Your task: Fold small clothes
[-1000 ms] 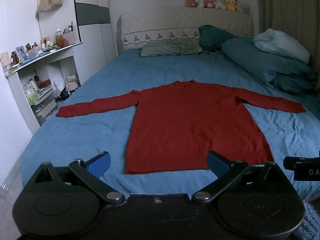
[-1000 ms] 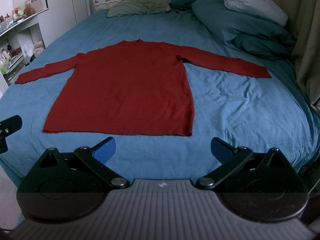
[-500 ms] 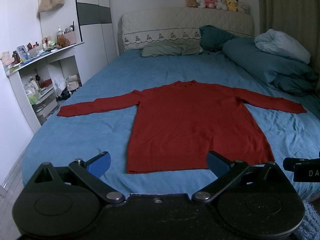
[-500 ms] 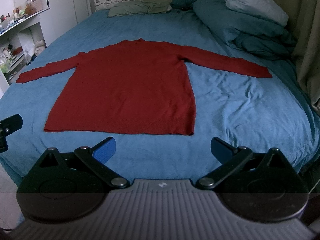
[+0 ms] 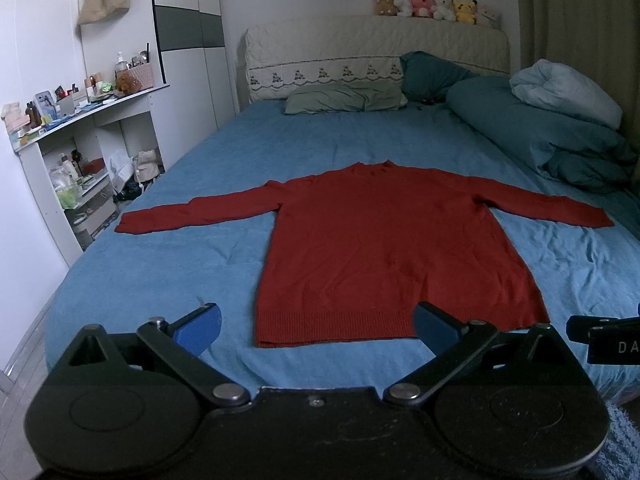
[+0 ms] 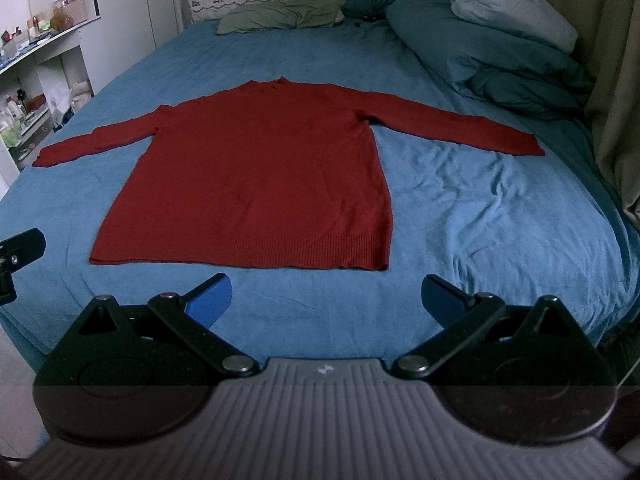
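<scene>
**Red sweater flat on bed; both tools open and clear of it**

Change from earlier frames: minimal. In the left wrist view the red sweater [image 5: 384, 248] sits very slightly right of where it lay a second ago; in the right wrist view its hem has dropped a little lower in the frame. Garment layout is unchanged: no fold made.

Location: the sweater lies face-flat in the middle of the bed [image 5: 168, 280], both sleeves spread outward, neck toward the headboard [image 5: 376, 48], hem toward the cameras.

Tools: the left tool [image 5: 316, 326] stands with its blue-padded fingers wide apart at the lower centre of its frame, nothing between them; its right pad overlaps the hem in the picture, contact not determinable. The right tool [image 6: 326, 298] is likewise spread wide and empty, its pads below the hem and apart from it.

Hidden or unclear: a black part of the other tool is cut off at the right edge of the left view and at the left edge of the right view. Items on the shelf unit [image 5: 80, 136] at left are too small to identify. The bed's near edge is hidden behind the tool bodies.

Materials: the sweater is a knit with a ribbed hem band. The bed sheet is blue, creased at right. A teal duvet [image 5: 552, 140] is bunched at upper right, and a quilted cream headboard carries plush toys [image 5: 432, 4].
</scene>
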A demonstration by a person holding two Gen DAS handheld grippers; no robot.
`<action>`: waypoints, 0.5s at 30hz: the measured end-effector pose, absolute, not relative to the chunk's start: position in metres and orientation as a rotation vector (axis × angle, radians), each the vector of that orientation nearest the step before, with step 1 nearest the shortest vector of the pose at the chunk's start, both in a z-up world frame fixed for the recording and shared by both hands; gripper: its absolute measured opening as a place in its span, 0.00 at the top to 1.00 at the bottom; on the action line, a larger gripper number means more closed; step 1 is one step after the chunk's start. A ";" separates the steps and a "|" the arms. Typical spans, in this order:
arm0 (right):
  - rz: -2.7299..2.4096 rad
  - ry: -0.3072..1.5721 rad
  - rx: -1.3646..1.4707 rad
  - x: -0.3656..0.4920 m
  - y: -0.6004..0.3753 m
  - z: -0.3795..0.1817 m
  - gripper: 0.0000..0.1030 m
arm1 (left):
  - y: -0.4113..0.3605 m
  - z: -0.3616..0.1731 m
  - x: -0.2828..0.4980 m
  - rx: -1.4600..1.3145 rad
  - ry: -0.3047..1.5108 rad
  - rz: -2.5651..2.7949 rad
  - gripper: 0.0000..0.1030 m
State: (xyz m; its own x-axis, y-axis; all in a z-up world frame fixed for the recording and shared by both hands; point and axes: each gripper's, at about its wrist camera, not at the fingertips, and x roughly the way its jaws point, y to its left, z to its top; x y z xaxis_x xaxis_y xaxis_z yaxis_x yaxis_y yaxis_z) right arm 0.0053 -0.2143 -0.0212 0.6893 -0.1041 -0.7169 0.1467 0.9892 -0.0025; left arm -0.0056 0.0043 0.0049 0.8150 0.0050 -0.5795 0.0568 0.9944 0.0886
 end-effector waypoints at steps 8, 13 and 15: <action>-0.141 0.794 0.052 0.003 -0.200 -0.018 0.00 | 0.004 0.006 -0.006 0.102 0.617 -0.028 0.00; -0.137 0.791 0.050 0.002 -0.197 -0.016 0.00 | 0.004 0.006 -0.005 0.107 0.620 -0.030 0.00; -0.134 0.788 0.052 0.003 -0.203 -0.015 0.00 | 0.003 0.009 -0.002 0.113 0.626 -0.032 0.00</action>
State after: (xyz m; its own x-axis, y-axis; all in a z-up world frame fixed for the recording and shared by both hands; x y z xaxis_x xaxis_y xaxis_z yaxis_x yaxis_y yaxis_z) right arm 0.0025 -0.2029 -0.0153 0.6974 -0.1008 -0.7096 0.1392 0.9903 -0.0038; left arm -0.0016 0.0028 0.0092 0.8102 0.0040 -0.5861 0.0646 0.9933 0.0961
